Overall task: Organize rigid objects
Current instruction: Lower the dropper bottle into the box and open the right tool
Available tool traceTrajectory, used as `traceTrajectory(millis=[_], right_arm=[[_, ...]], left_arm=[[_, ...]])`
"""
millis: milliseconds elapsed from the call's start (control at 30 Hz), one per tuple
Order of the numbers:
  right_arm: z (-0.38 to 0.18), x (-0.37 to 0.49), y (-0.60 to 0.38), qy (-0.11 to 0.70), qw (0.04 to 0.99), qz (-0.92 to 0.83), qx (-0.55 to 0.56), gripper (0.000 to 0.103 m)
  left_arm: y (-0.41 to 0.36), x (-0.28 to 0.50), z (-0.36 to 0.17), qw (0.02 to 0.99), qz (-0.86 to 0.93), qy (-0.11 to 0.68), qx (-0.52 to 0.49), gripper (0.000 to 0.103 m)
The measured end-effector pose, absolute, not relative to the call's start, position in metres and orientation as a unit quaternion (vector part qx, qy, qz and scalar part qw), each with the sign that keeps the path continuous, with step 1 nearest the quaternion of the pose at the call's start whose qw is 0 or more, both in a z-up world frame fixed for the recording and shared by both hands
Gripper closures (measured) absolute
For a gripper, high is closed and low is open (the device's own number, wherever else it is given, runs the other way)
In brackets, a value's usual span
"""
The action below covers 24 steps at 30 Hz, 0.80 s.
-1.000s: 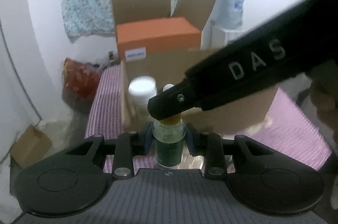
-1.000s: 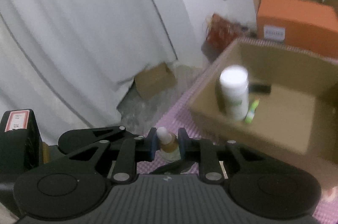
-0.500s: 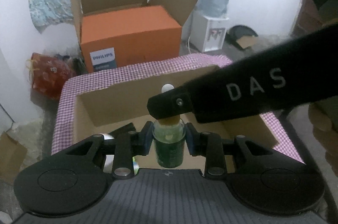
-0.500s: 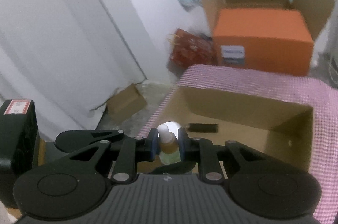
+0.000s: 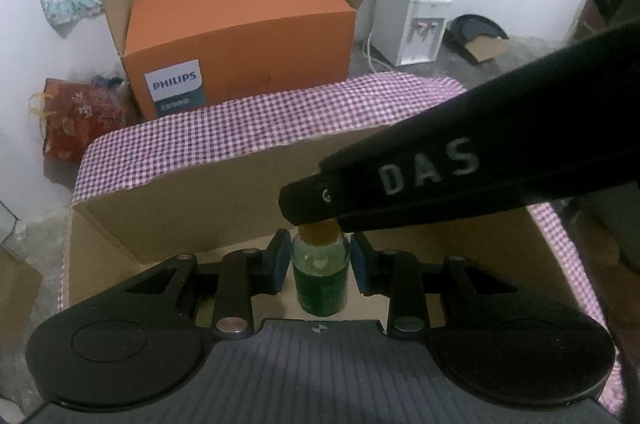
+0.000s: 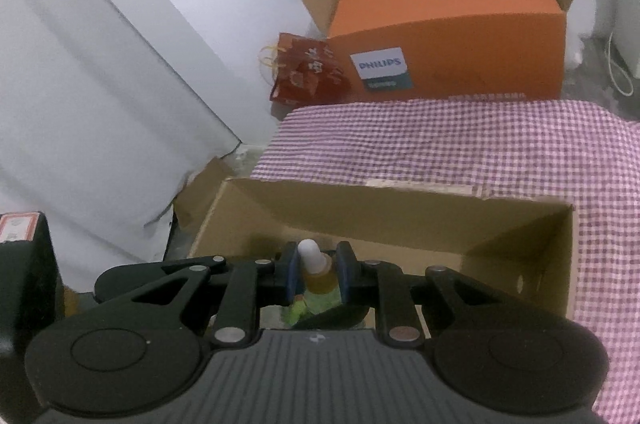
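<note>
A big orange box (image 5: 240, 36) sits inside an open brown box at 12 o'clock. A red bag (image 5: 76, 116) is at 9 o'clock. A white water machine (image 5: 416, 20) stands at 2 o'clock.

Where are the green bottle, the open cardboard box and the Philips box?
green bottle (image 5: 320, 282): left wrist view, on its green glass body.
open cardboard box (image 6: 400, 220): right wrist view, on its far inner wall.
Philips box (image 5: 240, 36): left wrist view, on its orange front face.
</note>
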State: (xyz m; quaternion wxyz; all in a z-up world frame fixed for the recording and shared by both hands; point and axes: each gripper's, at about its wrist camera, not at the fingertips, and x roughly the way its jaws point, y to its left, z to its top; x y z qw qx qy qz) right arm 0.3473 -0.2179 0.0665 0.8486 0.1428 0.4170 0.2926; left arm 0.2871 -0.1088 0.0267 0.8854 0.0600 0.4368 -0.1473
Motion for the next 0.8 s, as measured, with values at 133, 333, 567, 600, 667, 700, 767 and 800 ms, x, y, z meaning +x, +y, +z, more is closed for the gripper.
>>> traceTrajectory(millis=[133, 333, 567, 600, 667, 700, 767, 800], right_arm=[[0.053, 0.361, -0.22, 0.427, 0.841, 0.295, 0.155, 0.092], [0.042, 0.371, -0.22, 0.431, 0.835, 0.301, 0.162, 0.092], [0.051, 0.364, -0.232, 0.42, 0.836, 0.301, 0.182, 0.09], [0.055, 0.359, -0.236, 0.415, 0.838, 0.302, 0.185, 0.09], [0.062, 0.349, -0.243, 0.405, 0.84, 0.304, 0.194, 0.09], [0.066, 0.342, -0.248, 0.396, 0.842, 0.307, 0.199, 0.09], [0.075, 0.326, -0.257, 0.379, 0.844, 0.314, 0.214, 0.09], [0.079, 0.318, -0.262, 0.371, 0.844, 0.316, 0.223, 0.089]], left_arm=[[-0.112, 0.294, 0.02, 0.88, -0.15, 0.446, 0.062, 0.066], [-0.113, 0.296, 0.016, 0.876, -0.14, 0.456, 0.076, 0.066], [-0.114, 0.286, 0.028, 0.879, -0.146, 0.447, 0.078, 0.065], [-0.113, 0.285, 0.031, 0.88, -0.148, 0.445, 0.077, 0.065], [-0.111, 0.279, 0.037, 0.882, -0.151, 0.44, 0.074, 0.059], [-0.109, 0.275, 0.04, 0.883, -0.153, 0.437, 0.073, 0.059], [-0.105, 0.267, 0.046, 0.887, -0.153, 0.429, 0.07, 0.057], [-0.102, 0.261, 0.05, 0.889, -0.155, 0.425, 0.065, 0.055]])
